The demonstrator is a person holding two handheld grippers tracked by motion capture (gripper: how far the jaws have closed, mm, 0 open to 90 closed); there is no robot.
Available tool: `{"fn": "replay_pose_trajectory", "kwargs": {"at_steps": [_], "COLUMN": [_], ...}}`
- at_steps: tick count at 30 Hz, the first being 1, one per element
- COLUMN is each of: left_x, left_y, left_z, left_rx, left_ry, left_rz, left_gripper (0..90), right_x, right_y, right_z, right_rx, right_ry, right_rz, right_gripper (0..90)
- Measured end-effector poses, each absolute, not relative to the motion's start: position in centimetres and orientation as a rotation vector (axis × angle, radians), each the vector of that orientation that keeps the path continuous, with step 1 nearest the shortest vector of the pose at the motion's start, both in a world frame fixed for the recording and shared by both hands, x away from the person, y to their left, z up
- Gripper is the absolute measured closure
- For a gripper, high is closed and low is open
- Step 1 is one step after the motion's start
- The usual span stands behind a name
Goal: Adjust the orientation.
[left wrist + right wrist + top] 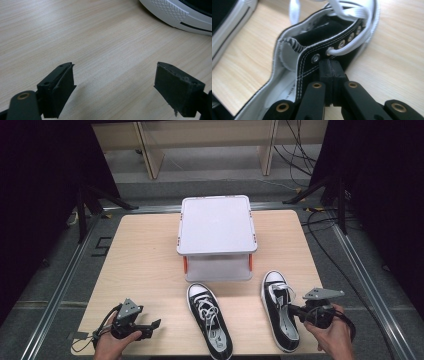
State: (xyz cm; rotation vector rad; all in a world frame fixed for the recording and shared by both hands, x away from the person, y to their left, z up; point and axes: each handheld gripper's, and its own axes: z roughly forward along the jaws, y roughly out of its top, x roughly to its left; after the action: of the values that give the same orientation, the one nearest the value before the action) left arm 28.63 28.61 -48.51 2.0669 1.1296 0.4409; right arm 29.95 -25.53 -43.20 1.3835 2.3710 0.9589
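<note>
Two black canvas sneakers with white laces lie at the table's front. The left shoe (210, 320) is in the middle and the right shoe (279, 312) to its right. My right gripper (299, 310) (332, 62) is shut, its tips pressed against the right shoe's (329, 35) outer side just under the eyelets; I see nothing between the pads. My left gripper (156, 324) (115, 80) is open and low over bare wood at the front left. The left shoe's white toe cap (175, 12) lies beyond it.
A white lidded box (217, 225) with orange clips stands at the table's (145, 260) middle, just behind the shoes. Dark stands and cables ring the table on the floor. Bare wood lies to the box's left and right.
</note>
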Motion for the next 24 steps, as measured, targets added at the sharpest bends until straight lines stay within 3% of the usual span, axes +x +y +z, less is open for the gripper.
{"fn": "replay_pose_trajectory", "kwargs": {"at_steps": [2,5,6,7,8,9,10,13,24], "left_x": [28.6,28.7,28.6,28.6,28.6,28.6,28.7,28.6,28.7], "left_y": [28.6,28.6,28.6,28.6,28.6,28.6,28.6,28.6,28.6], "left_z": [-48.5,-48.6,-48.6,-48.5,-48.5,-48.5,-48.6,-48.6,-48.5], "left_rx": [2.057,2.058,2.063,2.065,2.062,2.060,2.057,2.061,2.063], "left_ry": [1.133,1.133,1.131,1.129,1.134,1.134,1.136,1.134,1.136], "left_rz": [0.438,0.440,0.440,0.440,0.440,0.439,0.441,0.442,0.445], "left_gripper": [15.6,15.6,15.6,15.6,15.6,15.6,15.6,15.6,15.6], "right_x": [29.8,29.5,29.3,29.1,29.1,28.8,28.6,28.3,28.6], "right_y": [-25.7,-26.2,-26.3,-26.6,-26.6,-26.7,-26.6,-26.2,-24.7], "right_z": [-43.0,-41.9,-41.6,-41.2,-41.2,-40.9,-40.8,-40.5,-40.8], "right_rx": [1.396,1.325,1.336,1.341,1.341,1.341,1.345,1.328,1.354], "right_ry": [2.360,2.308,2.287,2.254,2.254,2.232,2.234,2.240,2.332], "right_rz": [0.953,0.988,0.999,1.010,1.010,1.036,1.042,1.062,0.909], "right_gripper": [90.0,82.1,78.1,68.0,68.0,58.0,55.3,52.4,55.3]}}
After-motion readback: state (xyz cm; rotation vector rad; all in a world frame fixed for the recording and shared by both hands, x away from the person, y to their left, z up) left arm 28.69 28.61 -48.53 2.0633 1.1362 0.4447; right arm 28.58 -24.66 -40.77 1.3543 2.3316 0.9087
